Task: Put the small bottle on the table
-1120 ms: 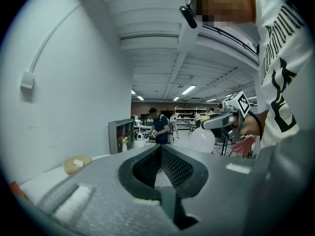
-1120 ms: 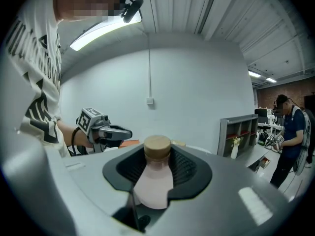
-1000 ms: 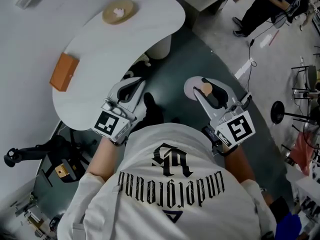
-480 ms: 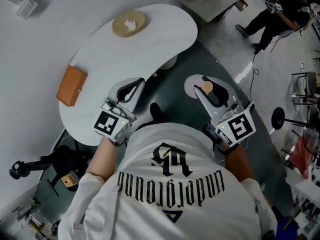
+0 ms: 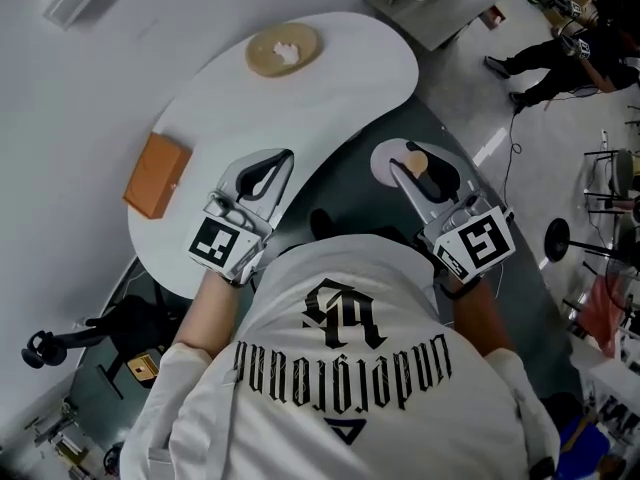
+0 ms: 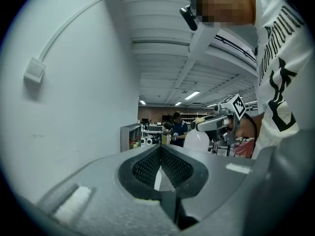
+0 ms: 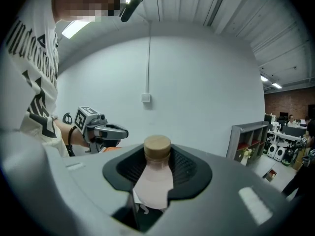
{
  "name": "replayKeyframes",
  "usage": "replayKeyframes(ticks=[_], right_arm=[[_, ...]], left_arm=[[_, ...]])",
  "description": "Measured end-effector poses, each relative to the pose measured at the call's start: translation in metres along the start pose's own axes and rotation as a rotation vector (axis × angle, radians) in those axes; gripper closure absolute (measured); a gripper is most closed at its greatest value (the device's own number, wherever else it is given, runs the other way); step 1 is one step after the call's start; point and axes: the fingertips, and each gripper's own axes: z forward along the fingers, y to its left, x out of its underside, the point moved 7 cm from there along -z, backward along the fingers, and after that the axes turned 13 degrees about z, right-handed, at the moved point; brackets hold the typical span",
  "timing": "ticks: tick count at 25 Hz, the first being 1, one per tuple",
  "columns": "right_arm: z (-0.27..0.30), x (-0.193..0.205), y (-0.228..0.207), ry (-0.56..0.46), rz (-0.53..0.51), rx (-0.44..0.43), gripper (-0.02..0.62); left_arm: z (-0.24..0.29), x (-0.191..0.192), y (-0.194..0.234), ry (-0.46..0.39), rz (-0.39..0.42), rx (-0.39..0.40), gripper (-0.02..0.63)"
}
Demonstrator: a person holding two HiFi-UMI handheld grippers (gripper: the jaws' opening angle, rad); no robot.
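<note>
A small pale bottle with a round wooden cap stands upright between the jaws of my right gripper, which is shut on it. The right gripper view shows the bottle and its cap pinched between the black pads. It hangs over the dark floor, just right of the white curved table. My left gripper is shut and empty, its tips over the table's near edge; its pads meet in the left gripper view.
A round wooden dish lies at the table's far end and an orange-brown block at its left edge. A grey shelf unit stands beyond. People are at the far right, near a stand base.
Both grippers have moved toward the table together. The left one now reaches over its edge. The bottle stays gripped in the right gripper.
</note>
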Motion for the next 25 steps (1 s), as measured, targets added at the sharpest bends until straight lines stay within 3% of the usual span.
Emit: replayKeyframes(ticks=[8,25], right_arm=[[0.024,-0.001,0.013,0.031,-0.01,-0.03,0.462],[0.075,-0.006,-0.044,0.045,0.003,-0.085,0.462]], left_arm=[[-0.013,0.006,0.013,-0.011,-0.008,-0.014,0.6],[0.026,0.017,0.045,0.031,-0.028,-0.071,0.6]])
